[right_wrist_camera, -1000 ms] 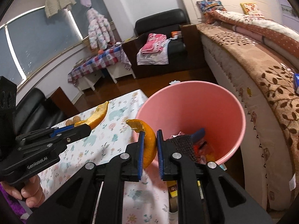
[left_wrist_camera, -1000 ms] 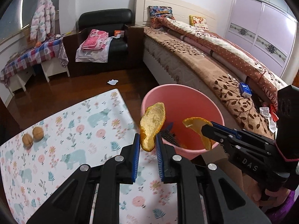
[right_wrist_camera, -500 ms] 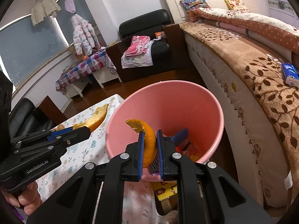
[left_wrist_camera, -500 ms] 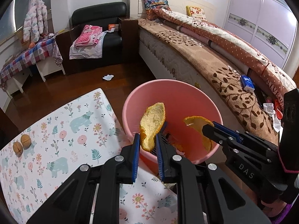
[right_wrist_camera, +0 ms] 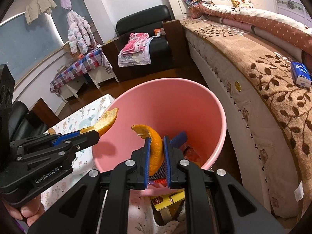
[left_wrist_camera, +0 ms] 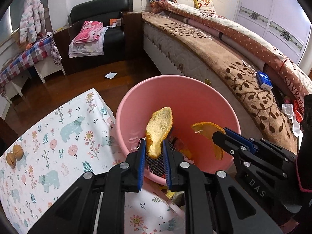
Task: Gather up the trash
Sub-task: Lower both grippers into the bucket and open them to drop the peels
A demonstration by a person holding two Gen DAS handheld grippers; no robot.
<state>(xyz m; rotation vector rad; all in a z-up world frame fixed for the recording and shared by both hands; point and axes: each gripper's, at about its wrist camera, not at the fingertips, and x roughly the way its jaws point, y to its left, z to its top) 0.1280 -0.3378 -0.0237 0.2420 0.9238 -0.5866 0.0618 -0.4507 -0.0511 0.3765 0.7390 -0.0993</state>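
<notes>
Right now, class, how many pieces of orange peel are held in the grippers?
2. One orange peel in the left gripper, another peel in the right gripper, both over the pink bin. More may lie hidden inside the bin.

Right hand-held gripper (right_wrist_camera: pixel 156 150) clamps a curled orange peel (right_wrist_camera: pixel 154 146) over the pink bin (right_wrist_camera: pixel 195 105). Left hand-held gripper (right_wrist_camera: pixel 88 134) pinches another peel (right_wrist_camera: pixel 105 121) at the bin's rim, above the desk (right_wrist_camera: pixel 81 117).

Two brown walnuts (left_wrist_camera: pixel 14 153) sit touching near the left edge of a floral, bear-printed tablecloth (left_wrist_camera: pixel 58 136). A blue tissue pack (left_wrist_camera: pixel 263 80) lies on the brown leaf-patterned bedspread (left_wrist_camera: pixel 224 62). Pink folded clothes (left_wrist_camera: pixel 87 33) rest on a black leather armchair (left_wrist_camera: pixel 101 5).
</notes>
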